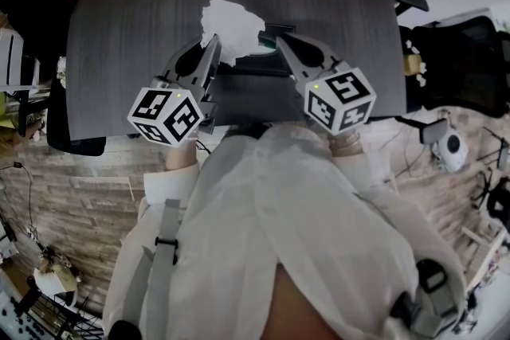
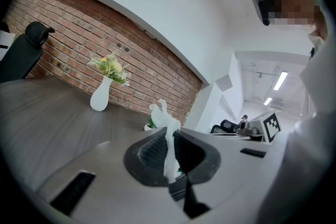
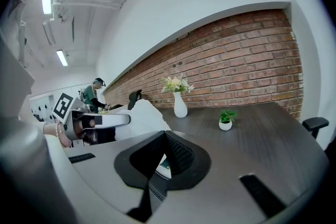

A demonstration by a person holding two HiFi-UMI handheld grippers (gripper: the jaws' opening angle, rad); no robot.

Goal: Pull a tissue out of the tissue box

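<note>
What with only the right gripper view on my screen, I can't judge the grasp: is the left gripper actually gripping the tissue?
Observer: Yes. The left gripper view shows the left gripper shut on a thin strip of the white tissue.
Operator: How does the tissue look from above?
Observer: In the head view it is a crumpled sheet spreading beyond that gripper's tip, over the dark table.
Operator: And where does my right gripper sit?
Observer: From above, the right gripper is just right of the tissue, its tip angled toward the left one.
</note>
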